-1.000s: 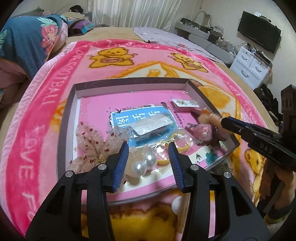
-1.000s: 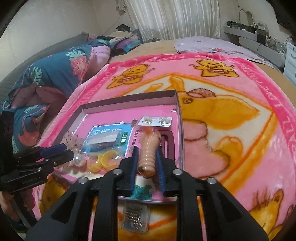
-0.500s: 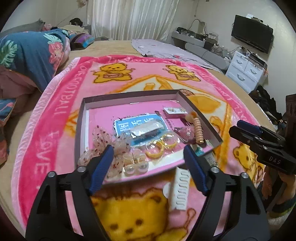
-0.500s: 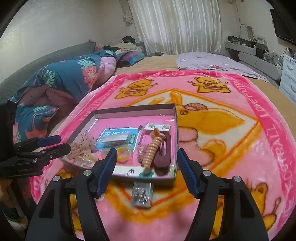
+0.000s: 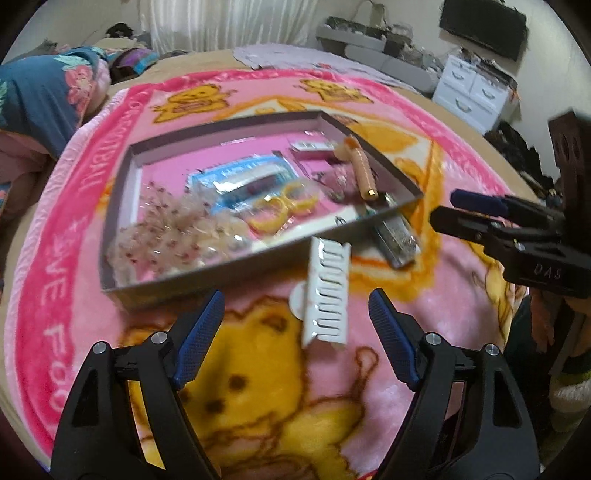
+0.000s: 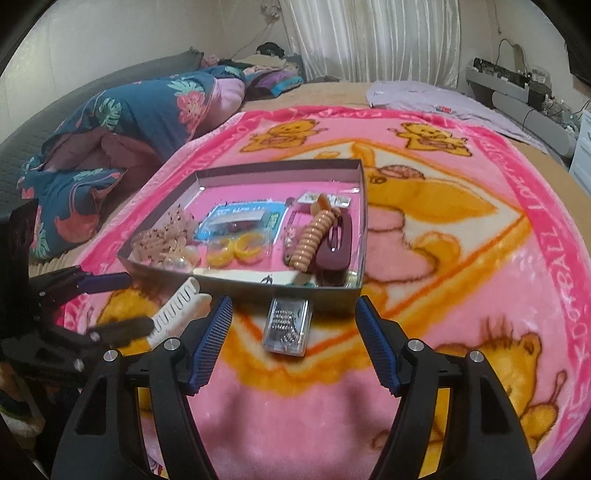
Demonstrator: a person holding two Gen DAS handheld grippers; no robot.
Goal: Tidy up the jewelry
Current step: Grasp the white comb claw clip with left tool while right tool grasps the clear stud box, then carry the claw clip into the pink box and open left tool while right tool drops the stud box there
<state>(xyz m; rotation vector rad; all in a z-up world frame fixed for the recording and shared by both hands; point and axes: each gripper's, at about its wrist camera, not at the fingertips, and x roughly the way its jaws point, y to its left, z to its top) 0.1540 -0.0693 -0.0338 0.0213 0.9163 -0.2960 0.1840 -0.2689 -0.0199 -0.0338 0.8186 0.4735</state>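
Observation:
A shallow grey box (image 5: 236,271) (image 6: 354,170) lies on the pink bear blanket and holds hair clips, yellow hoops (image 6: 236,249), pearls, a blue packet (image 6: 243,218), a peach spiral clip (image 6: 312,236) and a maroon clip (image 6: 334,245). A white claw clip (image 5: 327,291) (image 6: 177,308) and a clear case of small beads (image 6: 287,325) (image 5: 397,240) lie on the blanket in front of the box. My left gripper (image 5: 297,332) is open, low over the white clip. My right gripper (image 6: 293,347) is open, just short of the clear case.
The blanket (image 6: 461,258) covers a bed. A folded floral quilt (image 6: 122,122) lies at the far left. A white drawer unit (image 5: 476,92) and a wall TV (image 5: 484,22) stand at the right. The right gripper also shows in the left wrist view (image 5: 469,210).
Both grippers have pulled back out of the box and opened wide. The right gripper let go of the peach spiral clip, which now lies in the box. The left gripper now hangs over the white clip.

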